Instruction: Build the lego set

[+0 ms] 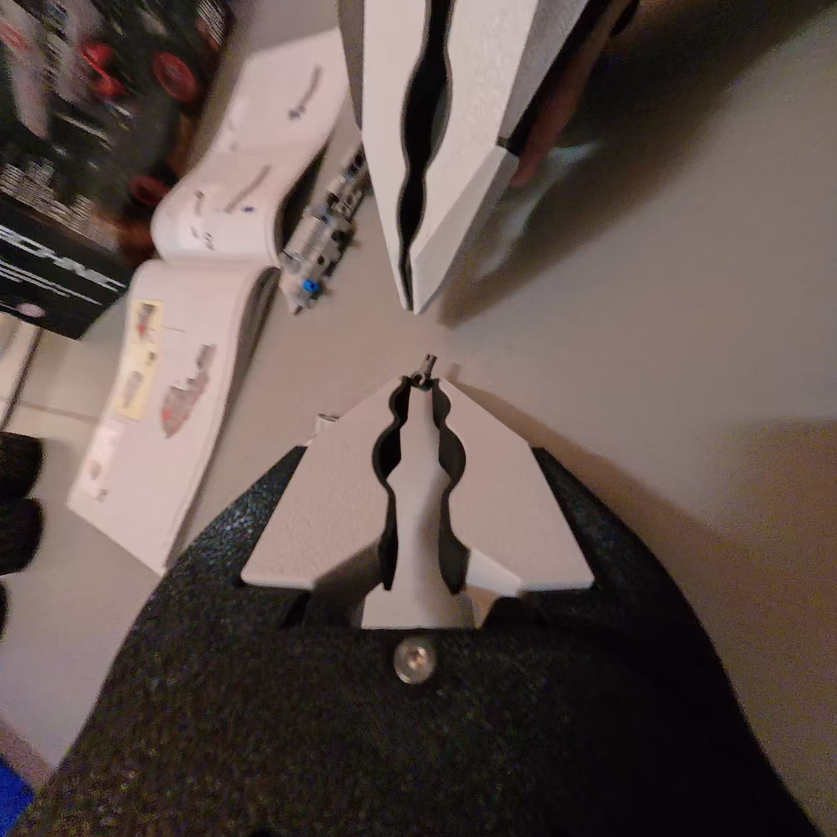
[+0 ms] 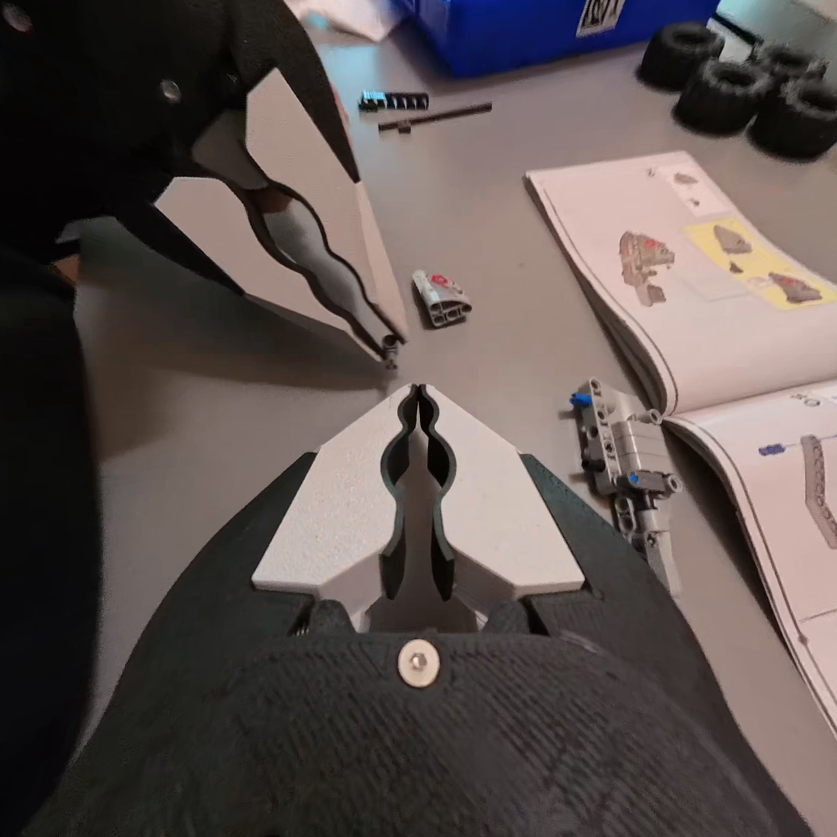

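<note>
My left gripper [image 1: 423,379] is shut on a small dark grey pin [image 1: 428,363], which sticks out past its tips just above the table. The pin also shows in the right wrist view [image 2: 390,351], held by the left gripper [image 2: 393,345]. My right gripper [image 2: 417,387] is shut and empty, its tips a short way from the pin. It shows from above in the left wrist view [image 1: 410,304]. A partly built grey lego assembly [image 2: 620,453] with blue pins lies beside the open instruction booklet [image 2: 670,281]. Both also show in the left wrist view: assembly [image 1: 317,240], booklet [image 1: 149,407].
A grey curved panel piece [image 2: 440,296] with a red sticker lies past the grippers. A black beam [image 2: 393,100] and a black axle [image 2: 435,115] lie farther off. Several black tyres [image 2: 747,90] sit at the back right, next to a blue bin [image 2: 521,31]. The dark set box [image 1: 68,136] stands left. Only a small space, under 4 cm, lies between the two pairs of fingers.
</note>
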Demonstrator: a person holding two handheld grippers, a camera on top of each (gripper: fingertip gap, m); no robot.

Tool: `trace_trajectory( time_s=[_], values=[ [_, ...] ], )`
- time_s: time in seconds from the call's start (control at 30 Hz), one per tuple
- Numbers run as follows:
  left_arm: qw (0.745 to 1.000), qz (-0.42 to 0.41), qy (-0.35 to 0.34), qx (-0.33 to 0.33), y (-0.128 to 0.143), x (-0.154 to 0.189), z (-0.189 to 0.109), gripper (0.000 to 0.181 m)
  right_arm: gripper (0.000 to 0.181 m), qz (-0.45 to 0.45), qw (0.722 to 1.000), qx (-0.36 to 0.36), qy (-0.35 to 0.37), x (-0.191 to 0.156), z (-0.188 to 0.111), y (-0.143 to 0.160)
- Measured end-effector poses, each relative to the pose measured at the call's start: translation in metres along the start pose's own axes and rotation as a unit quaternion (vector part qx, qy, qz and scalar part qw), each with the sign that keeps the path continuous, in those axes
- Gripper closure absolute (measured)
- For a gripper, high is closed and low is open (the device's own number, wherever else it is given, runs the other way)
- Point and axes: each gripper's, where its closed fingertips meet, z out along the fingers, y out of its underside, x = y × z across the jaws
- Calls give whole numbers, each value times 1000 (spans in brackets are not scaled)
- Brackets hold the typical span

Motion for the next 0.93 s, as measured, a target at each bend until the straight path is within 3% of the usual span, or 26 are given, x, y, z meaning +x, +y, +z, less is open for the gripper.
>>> trace_trajectory(
  time_s=[0.27, 0.37, 0.67, 0.93],
  values=[
    [997, -67, 49, 8, -1, 11, 10, 173, 181, -6, 999, -45, 2, 1, 4, 14],
    [996, -73, 51, 6, 0, 9, 8, 164, 180, -23, 998, -53, -1, 0, 5, 14],
    [987, -132, 90, 13, -3, 16, -3, 169, 172, -47, 998, -46, -19, -8, 15, 8],
    [986, -145, 82, -11, 3, 15, 5, 169, 158, -161, 985, -54, -42, -12, 19, 9]
  ],
)
